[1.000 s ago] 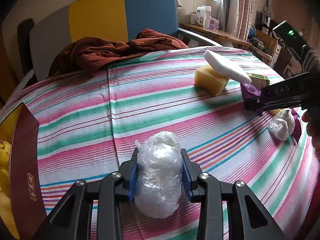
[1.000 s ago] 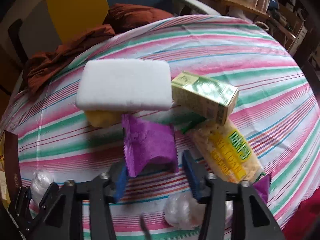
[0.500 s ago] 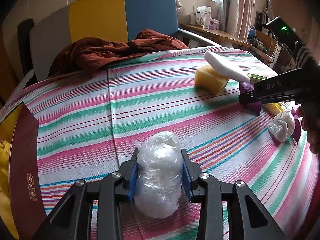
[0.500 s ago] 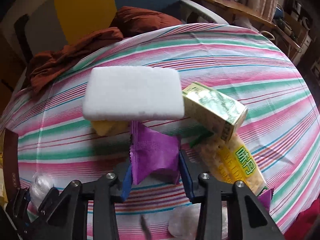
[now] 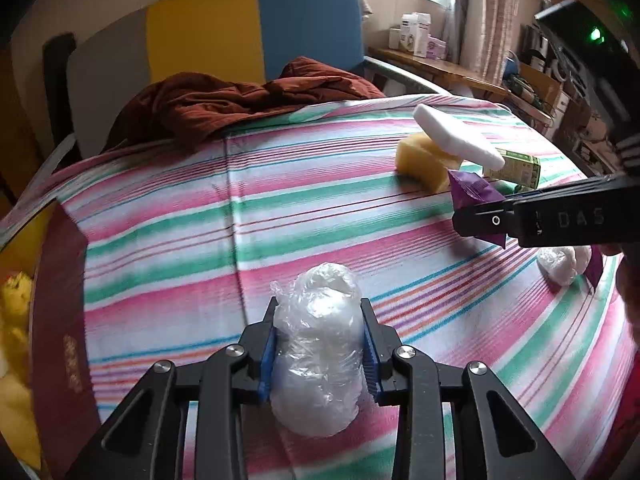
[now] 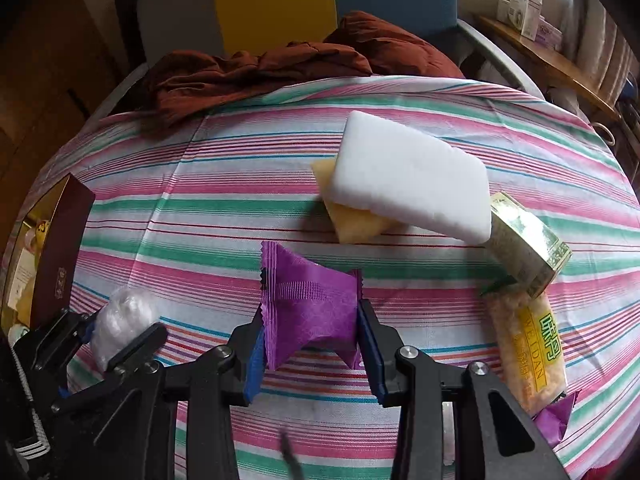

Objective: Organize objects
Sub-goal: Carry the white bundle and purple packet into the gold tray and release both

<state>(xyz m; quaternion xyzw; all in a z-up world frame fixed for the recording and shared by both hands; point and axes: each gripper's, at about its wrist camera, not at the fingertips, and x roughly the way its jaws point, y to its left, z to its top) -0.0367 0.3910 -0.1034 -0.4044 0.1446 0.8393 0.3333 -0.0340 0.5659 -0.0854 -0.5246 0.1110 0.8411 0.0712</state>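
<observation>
- Two things are picked up, so the tidying looks like it is only partly done.
- Left wrist view: the left fingers (image 5: 318,354) are squeezed shut on a plastic-wrapped bundle (image 5: 318,356), with both blue pads pressed into its sides. Its bottom seems to sit on or just over the striped cloth (image 5: 168,216); I cannot tell which.
- Same view: a dark red box (image 5: 60,320) stands open at the left edge with yellow things inside. I think that is where things go.
- Same view: a second plastic-wrapped bundle (image 5: 562,266) lies on the cloth at the right, partly behind the other tool.
- Right wrist view: the right fingers (image 6: 310,346) are shut on a purple packet (image 6: 310,304), one pad on each side, and hold it up off the cloth.
- Same view: lots is left near each other on the cloth. A white sponge (image 6: 412,176) leans on a yellow sponge (image 6: 352,218), a green box (image 6: 528,246) touches the white one, and a yellow snack pack (image 6: 530,344) lies just below the box.
- Same view: a brown-red blanket (image 6: 272,68) is bunched at the far end.
</observation>
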